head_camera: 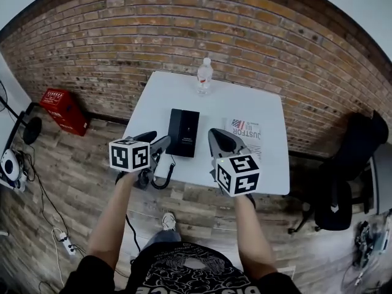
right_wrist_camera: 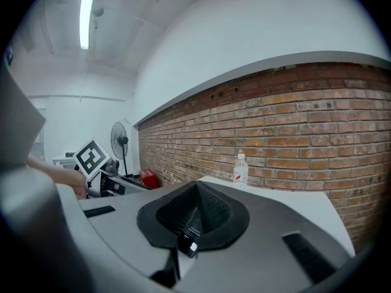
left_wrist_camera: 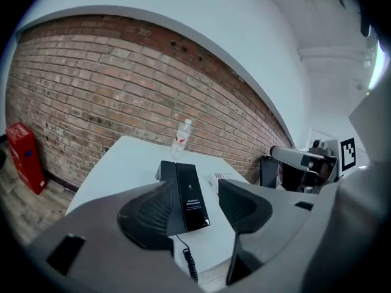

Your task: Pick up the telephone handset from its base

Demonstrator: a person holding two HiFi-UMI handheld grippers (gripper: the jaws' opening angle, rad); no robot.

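The black telephone (head_camera: 184, 132) lies flat near the middle of the white table (head_camera: 269, 164), its handset resting on the base, and its coiled cord (head_camera: 164, 179) hangs over the near edge. My left gripper (head_camera: 157, 141) hovers at the table's front edge, just left of the phone, jaws wide open and holding nothing. In the left gripper view the phone (left_wrist_camera: 191, 197) shows ahead between the open pads, untouched, with the cord (left_wrist_camera: 189, 264) below it. My right gripper (head_camera: 217, 138) is just right of the phone with its pads (right_wrist_camera: 197, 207) pressed together and nothing held.
A water bottle (head_camera: 204, 76) stands at the table's far edge by the brick wall. A printed sheet (head_camera: 246, 132) lies right of the phone. On the floor are a red crate (head_camera: 64, 110) at left, cables and a power strip (head_camera: 64, 242), and a black chair (head_camera: 343, 182) at right.
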